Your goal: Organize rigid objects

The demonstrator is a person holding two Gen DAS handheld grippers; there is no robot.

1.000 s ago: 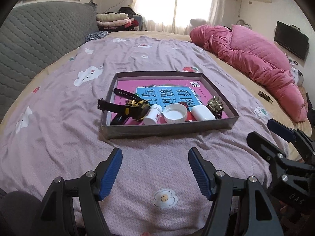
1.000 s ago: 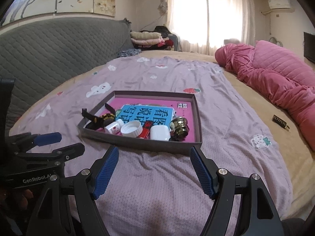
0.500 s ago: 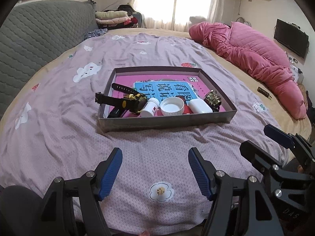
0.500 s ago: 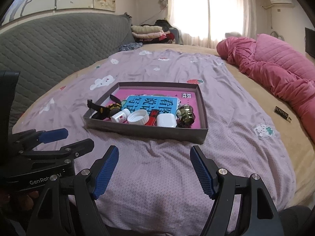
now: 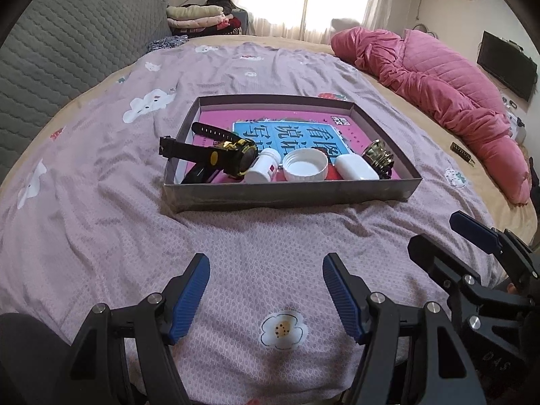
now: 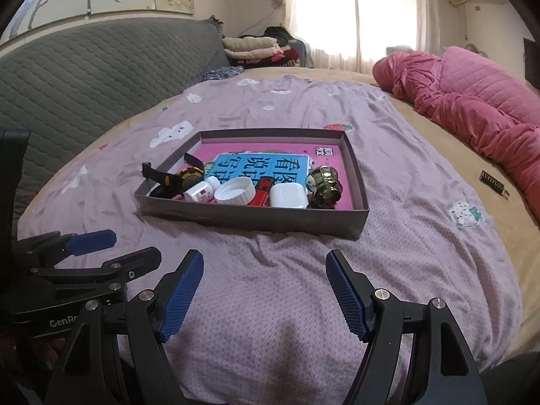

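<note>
Both claws, left (image 5: 266, 295) and right (image 6: 265, 292), spread wide and empty, ribbed blue pads over lilac bedspread (image 5: 101, 222); further back from shallow grey cardboard tray (image 5: 290, 197) than a second ago. Inside tray: black rubber-strapped watch (image 5: 216, 157) lying crosswise, strap over left wall; white ridged cap (image 5: 305, 165); white bottle (image 5: 263, 167); smooth white case (image 5: 356, 168); brass knob (image 5: 378, 155).

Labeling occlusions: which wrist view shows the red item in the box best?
Right wrist: the red item shows its length between the white cap and the white case. In the left wrist view only a sliver shows behind the cap.
</note>
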